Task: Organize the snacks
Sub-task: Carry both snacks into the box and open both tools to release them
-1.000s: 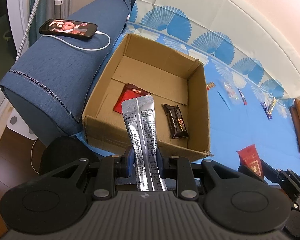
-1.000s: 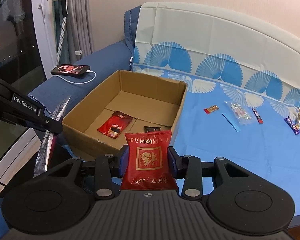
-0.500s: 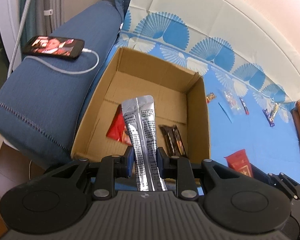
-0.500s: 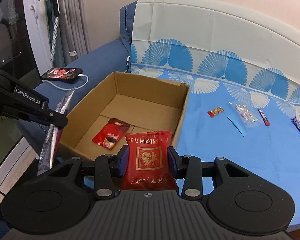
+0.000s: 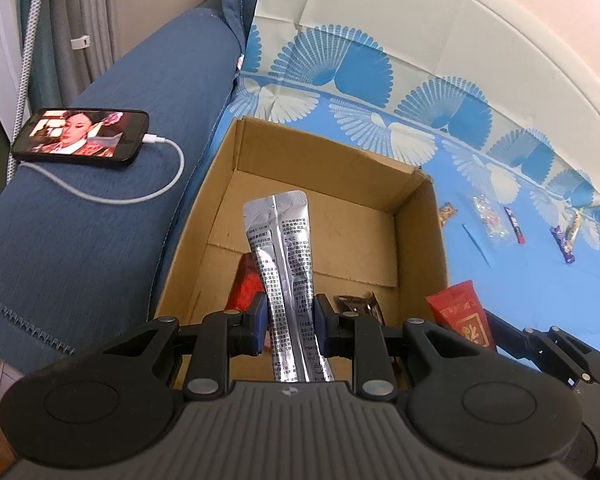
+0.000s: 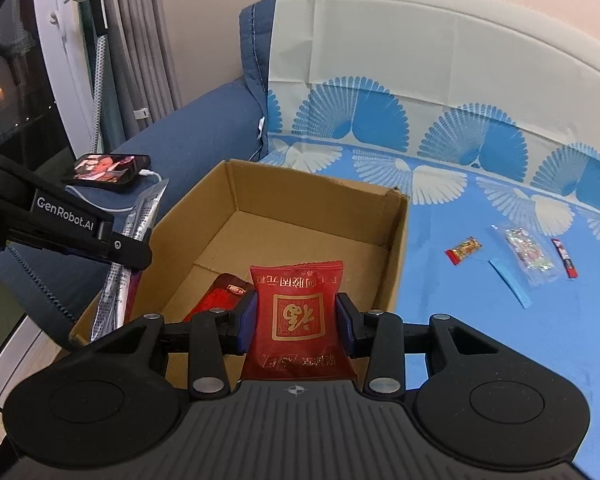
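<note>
Left wrist view: left gripper (image 5: 290,322) clamps long silver foil sachet (image 5: 282,264), long axis pointing forward over open brown cardboard box (image 5: 420,248), above near wall; red packet and dark bar already inside.

Right wrist view: right gripper (image 6: 296,322) pinches red square snack packet (image 6: 298,312) above box (image 6: 398,240) near edge. Both poised for drop; left looks further in.

Both wrist views close above one shared cardboard box (image 5: 416,240).

"GenRobot.AI" in white on left hand-held gripper (image 6: 138,256) arm; packet print too small/upside-down to read.
</note>
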A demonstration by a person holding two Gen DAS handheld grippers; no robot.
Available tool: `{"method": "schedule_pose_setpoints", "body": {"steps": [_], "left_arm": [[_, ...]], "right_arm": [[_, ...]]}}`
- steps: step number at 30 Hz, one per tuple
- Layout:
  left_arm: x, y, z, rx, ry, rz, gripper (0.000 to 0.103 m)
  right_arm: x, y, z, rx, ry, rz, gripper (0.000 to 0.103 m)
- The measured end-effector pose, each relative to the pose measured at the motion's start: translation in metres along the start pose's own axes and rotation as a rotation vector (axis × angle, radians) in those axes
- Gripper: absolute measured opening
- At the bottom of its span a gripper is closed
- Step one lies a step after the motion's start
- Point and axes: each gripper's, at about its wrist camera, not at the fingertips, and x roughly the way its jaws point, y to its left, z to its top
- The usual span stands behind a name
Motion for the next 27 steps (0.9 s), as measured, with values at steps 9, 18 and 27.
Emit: {"method": "schedule_pose_setpoints", "body": {"steps": [9,18,27], "left_arm": [[0.049,-0.004,0.019,0.021,0.038,0.029,0.027],[0.085,-0.005,0.029,0.034,0.084,0.059,0.027],[0.104,-0.007,0.036,0.056,0.110,0.094,0.056]], "right_arm": [[0.047,-0.010,0.006,0.015,0.060,0.013,0.044],[0.081,-0.015,0.011,0.011,0.080,0.009,0.044],[0.099,-0.017,0.018,0.018,0.068,-0.006,0.059]]}}
